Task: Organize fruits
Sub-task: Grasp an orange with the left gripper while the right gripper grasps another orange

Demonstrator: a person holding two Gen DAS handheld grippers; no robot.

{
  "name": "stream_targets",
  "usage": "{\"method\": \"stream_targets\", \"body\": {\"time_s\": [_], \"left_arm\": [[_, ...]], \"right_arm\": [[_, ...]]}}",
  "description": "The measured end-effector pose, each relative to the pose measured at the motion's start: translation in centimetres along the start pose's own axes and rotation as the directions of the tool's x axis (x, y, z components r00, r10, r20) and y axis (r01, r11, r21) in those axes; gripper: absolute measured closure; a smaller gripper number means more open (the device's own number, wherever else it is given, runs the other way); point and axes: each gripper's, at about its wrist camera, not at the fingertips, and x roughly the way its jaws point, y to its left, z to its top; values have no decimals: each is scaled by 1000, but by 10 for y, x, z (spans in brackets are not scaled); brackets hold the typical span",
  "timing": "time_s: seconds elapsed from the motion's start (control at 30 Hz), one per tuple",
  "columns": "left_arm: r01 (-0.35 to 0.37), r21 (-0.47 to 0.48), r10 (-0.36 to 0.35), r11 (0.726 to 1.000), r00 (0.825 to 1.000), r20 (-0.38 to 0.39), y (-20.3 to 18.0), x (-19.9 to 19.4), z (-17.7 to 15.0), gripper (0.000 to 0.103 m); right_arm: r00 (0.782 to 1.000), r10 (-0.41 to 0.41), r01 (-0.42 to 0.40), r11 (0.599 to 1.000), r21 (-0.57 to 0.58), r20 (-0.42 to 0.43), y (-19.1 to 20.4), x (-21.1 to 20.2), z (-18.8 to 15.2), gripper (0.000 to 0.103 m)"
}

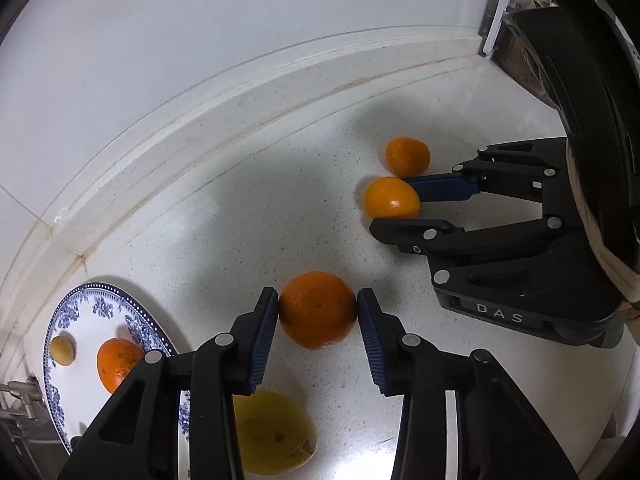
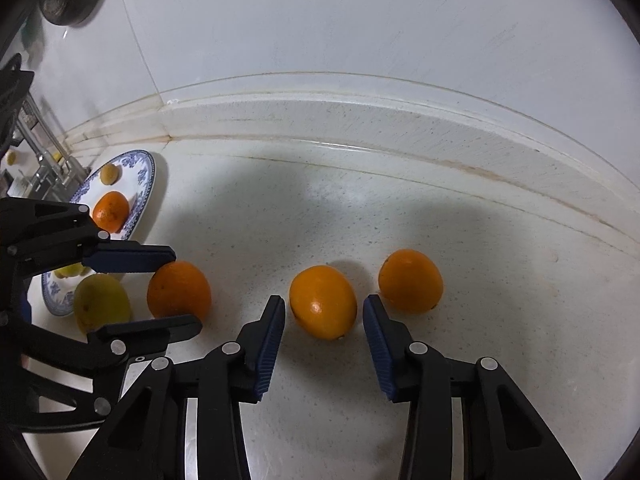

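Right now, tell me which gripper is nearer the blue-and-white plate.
Left. The left gripper straddles an orange beside the plate, its pads against the peel. The right gripper sits farther along the counter, around another orange.

Three oranges [image 2: 323, 302] [image 2: 411, 281] [image 2: 179, 290] are bright orange on a white, finely speckled desk [image 2: 440, 240]. At the left, a white plate [image 2: 146, 178] carries a blue floral border — dotted at the rim. Beside it lies a yellow-green fruit [image 2: 102, 302]. Both grippers are black with blue pads [image 2: 270, 344].
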Motion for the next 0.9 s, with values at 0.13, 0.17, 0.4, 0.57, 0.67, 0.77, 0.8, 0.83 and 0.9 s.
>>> {"method": "stream_targets", "body": {"time_s": [0.13, 0.17, 0.4, 0.57, 0.67, 0.77, 0.8, 0.83, 0.9], "left_arm": [[-18, -15, 18, 1000, 1000, 18, 6, -2, -2, 64], [-20, -22, 21, 1000, 999, 25, 8, -3, -3, 64], [-32, -63, 37, 998, 996, 80, 13, -23, -8, 64], [-31, -81, 42, 996, 991, 126, 16, -42, -16, 64], [-33, -95, 47, 995, 987, 155, 14, -55, -24, 64], [-31, -109, 51, 994, 981, 185, 17, -70, -32, 64], [-31, -115, 53, 993, 979, 195, 18, -75, -35, 64], [-34, -119, 58, 992, 977, 204, 18, -80, -38, 64], [-32, -130, 61, 991, 973, 224, 21, -90, -45, 64]], "right_arm": [[1000, 0, 0, 1000, -8, 11, 1, 0, -2, 69], [1000, 0, 0, 1000, -10, 15, 1, -1, -2, 69], [999, 11, -11, 1000, 5, 51, 5, -17, -7, 69], [997, 12, -12, 1000, 1, 76, 14, -33, -9, 69], [996, 10, -10, 1000, -1, 91, 20, -42, -9, 69], [994, 14, -13, 1000, -6, 111, 29, -53, -11, 69], [993, 12, -12, 1000, -7, 118, 31, -56, -11, 69], [992, 12, -11, 1000, -7, 126, 34, -60, -11, 69], [990, 12, -10, 1000, -10, 142, 41, -68, -11, 69]]}}
